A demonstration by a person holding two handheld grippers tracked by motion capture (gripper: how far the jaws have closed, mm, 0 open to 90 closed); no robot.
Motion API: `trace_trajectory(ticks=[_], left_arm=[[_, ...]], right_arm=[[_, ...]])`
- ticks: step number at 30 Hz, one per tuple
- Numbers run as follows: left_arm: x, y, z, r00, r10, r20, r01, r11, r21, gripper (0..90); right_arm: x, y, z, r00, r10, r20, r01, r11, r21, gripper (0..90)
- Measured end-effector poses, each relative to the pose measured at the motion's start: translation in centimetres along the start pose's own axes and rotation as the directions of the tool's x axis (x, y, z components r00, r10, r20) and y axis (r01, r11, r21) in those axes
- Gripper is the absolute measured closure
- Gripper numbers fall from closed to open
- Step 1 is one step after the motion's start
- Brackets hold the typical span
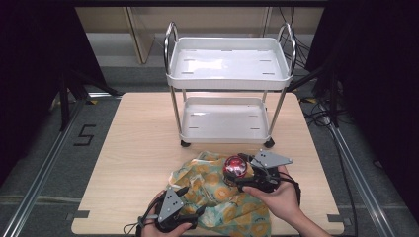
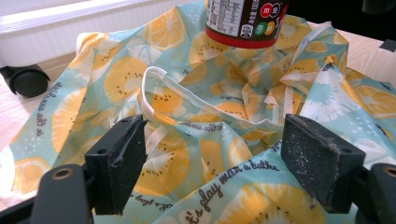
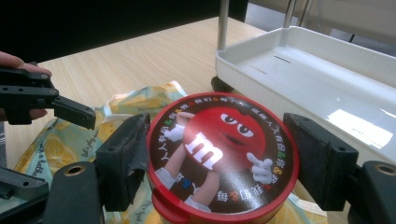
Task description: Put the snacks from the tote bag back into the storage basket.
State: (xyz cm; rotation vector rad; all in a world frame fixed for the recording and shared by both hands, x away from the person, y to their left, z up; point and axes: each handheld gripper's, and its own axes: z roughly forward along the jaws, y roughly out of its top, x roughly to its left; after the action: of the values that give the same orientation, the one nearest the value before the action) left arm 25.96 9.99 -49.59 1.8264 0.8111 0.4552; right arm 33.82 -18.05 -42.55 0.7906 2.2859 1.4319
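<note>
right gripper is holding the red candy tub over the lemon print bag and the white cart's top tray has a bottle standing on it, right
Not quite: no bottle stands on the white cart's top tray; the high view shows it bare. The rest holds: the right gripper has its jaws around the red candy tub, which hangs over the lemon print bag, as the left gripper view also shows.

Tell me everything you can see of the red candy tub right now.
The candy tub is round, apparently plastic, with a red rim and a dark lid printed with a red cartoon candy character and a white "m". Its dark side label shows in the left gripper view. It sits upright between the right gripper pads, lid closed, over the fruit-print cloth bag, in front of the white cart.
</note>
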Motion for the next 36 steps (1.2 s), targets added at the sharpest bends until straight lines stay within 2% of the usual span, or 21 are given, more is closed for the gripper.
trace_trajectory(ticks=[6, 7, 8, 10, 12, 14, 17, 18, 20, 21, 25, 26, 28, 30, 31, 32, 36], left_arm=[[0.0, 0.0, -0.1, 1.0, 0.0, -0.004, 0.0, 1.0, 0.003, 22.3], [0.1, 0.0, -0.1, 1.0, 0.006, -0.005, -0.006, 1.0, 0.003, 22.3], [0.2, 0.1, 0.0, 0.9996, 0.028, 0.001, -0.028, 0.9996, -0.002, 22.3], [0.2, 0.0, 0.0, 0.9997, 0.026, -0.002, -0.026, 0.9997, -0.003, 22.2], [0.0, 0.0, 0.0, 1.0, -0.002, -0.002, 0.002, 1.0, -0.008, 22.3], [0.0, 0.0, 0.0, 1.0, -0.008, 0.002, 0.008, 1.0, -0.005, 22.3], [0.1, 0.0, 0.0, 1.0, -0.002, 0.001, 0.002, 1.0, 0.001, 22.2], [0.1, 0.0, 0.0, 1.0, -0.002, 0.0, 0.002, 1.0, 0.001, 22.3], [0.1, 0.0, 0.0, 1.0, -0.003, -0.001, 0.003, 1.0, 0.0, 22.2], [0.0, 0.0, 0.0, 0.9999, -0.009, -0.006, 0.009, 0.9999, -0.01, 22.2], [0.1, 0.0, 0.0, 1.0, -0.003, -0.001, 0.003, 1.0, 0.0, 22.3], [0.1, 0.0, 0.0, 1.0, -0.003, -0.001, 0.003, 1.0, 0.0, 22.2], [0.1, 0.0, 0.0, 1.0, -0.008, 0.0, 0.008, 1.0, 0.0, 22.2], [0.1, -0.1, 0.0, 1.0, -0.007, -0.002, 0.007, 1.0, -0.002, 22.3], [0.1, 0.0, 0.0, 1.0, -0.003, 0.001, 0.003, 1.0, 0.001, 22.3], [0.1, 0.0, 0.0, 1.0, -0.002, 0.0, 0.002, 1.0, 0.0, 22.3], [0.0, 0.0, 0.0, 1.0, -0.009, -0.003, 0.009, 0.9999, -0.008, 22.2]], right_arm=[[-0.3, 0.1, -0.1, 1.0, -0.01, -0.001, 0.01, 1.0, -0.004, 27.1], [-0.4, 0.1, -0.2, 0.9995, -0.026, 0.018, 0.026, 1.0, -0.01, 27.1], [-0.4, 0.2, -0.2, 0.9999, -0.016, 0.004, 0.016, 1.0, -0.006, 27.1], [-0.3, 0.2, -0.3, 0.9999, -0.006, 0.01, 0.006, 1.0, -0.007, 27.1], [-0.5, 0.3, -0.3, 0.9996, -0.019, 0.02, 0.019, 1.0, -0.016, 27.1], [-0.5, 0.3, -0.4, 0.9997, -0.004, 0.025, 0.005, 1.0, -0.015, 27.1], [-0.6, 0.3, -0.4, 0.9997, -0.003, 0.024, 0.004, 1.0, -0.026, 27.1], [-0.7, 0.4, -0.5, 0.9997, -0.001, 0.024, 0.002, 1.0, -0.011, 27.1], [-0.6, 0.4, -0.5, 0.9996, 0.01, 0.025, -0.01, 1.0, -0.015, 27.1], [-0.6, 0.4, -0.5, 0.9995, 0.007, 0.031, -0.006, 1.0, -0.021, 27.1], [-0.9, 0.4, -0.5, 0.9987, -0.02, 0.048, 0.022, 0.999, -0.04, 27.1], [-0.8, 0.5, -0.6, 0.9994, 0.002, 0.035, -0.001, 1.0, -0.018, 27.1], [-1.1, 0.5, -0.6, 0.9992, -0.023, 0.033, 0.024, 0.999, -0.029, 27.1], [-1.0, 0.5, -0.5, 0.9987, -0.009, 0.051, 0.011, 0.999, -0.047, 27.1], [-0.9, 0.5, -0.6, 0.9992, 0.008, 0.039, -0.006, 0.999, -0.032, 27.1], [-1.2, 0.5, -0.7, 0.999, -0.017, 0.042, 0.018, 0.999, -0.031, 27.1], [-1.2, 0.5, -0.7, 0.9995, -0.001, 0.033, 0.002, 1.0, -0.023, 27.1]])
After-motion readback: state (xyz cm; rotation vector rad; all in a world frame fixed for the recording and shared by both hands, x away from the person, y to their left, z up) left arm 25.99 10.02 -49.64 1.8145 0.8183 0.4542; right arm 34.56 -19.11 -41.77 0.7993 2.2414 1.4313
